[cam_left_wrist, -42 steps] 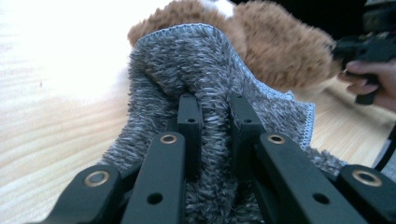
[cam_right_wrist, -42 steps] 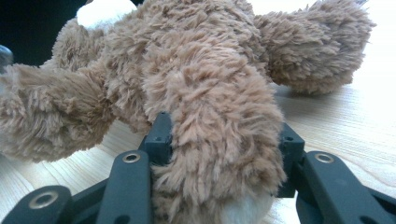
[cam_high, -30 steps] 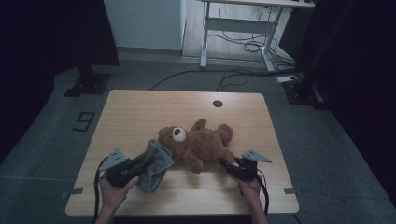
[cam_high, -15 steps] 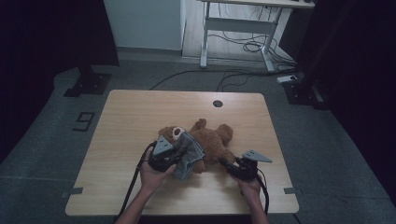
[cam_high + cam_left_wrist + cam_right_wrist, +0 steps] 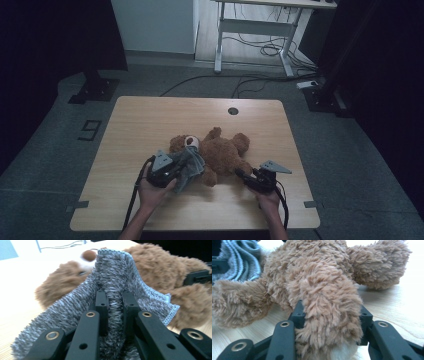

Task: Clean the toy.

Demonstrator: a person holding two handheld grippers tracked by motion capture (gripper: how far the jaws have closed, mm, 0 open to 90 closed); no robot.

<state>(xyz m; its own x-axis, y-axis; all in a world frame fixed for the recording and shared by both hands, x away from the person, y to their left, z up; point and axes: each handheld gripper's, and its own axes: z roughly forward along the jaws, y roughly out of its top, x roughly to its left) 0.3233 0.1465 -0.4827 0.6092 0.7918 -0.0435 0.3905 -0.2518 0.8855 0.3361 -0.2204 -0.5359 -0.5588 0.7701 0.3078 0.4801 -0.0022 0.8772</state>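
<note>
Left gripper (image 5: 113, 302): the two black jaws are pinching a fold of grey knitted cloth (image 5: 117, 272) between them; the cloth is rising in a ridge beyond the jaw tips and spreading to either side, its stitched hem lying against the brown plush teddy bear (image 5: 160, 267). In the high view this gripper (image 5: 172, 169) is being held in the person's left hand (image 5: 152, 190) near the front edge of the desk (image 5: 150, 125), left of its middle, and the cloth (image 5: 189, 165) is draping over the bear's head end, with the pale muzzle (image 5: 191, 142) showing just above the cloth.

Right gripper (image 5: 329, 312): the jaws are standing apart on either side of one plush limb (image 5: 329, 315) of the bear and are pressing into its fur, so they are gripping the limb rather than closing fully. In the high view this gripper (image 5: 246, 177) is being held in the person's right hand (image 5: 269, 199) near the front edge of the desk, right of its middle, its tips meeting the bear's lower limb.

Teddy bear (image 5: 222, 152): it is lying on the desk, slightly forward of the centre, between the two grippers, with its limbs spreading outward. A cable (image 5: 134, 200) is trailing from the left gripper over the front edge. A round grommet hole (image 5: 233, 111) is sitting near the far edge of the desk, well apart from the bear.
</note>
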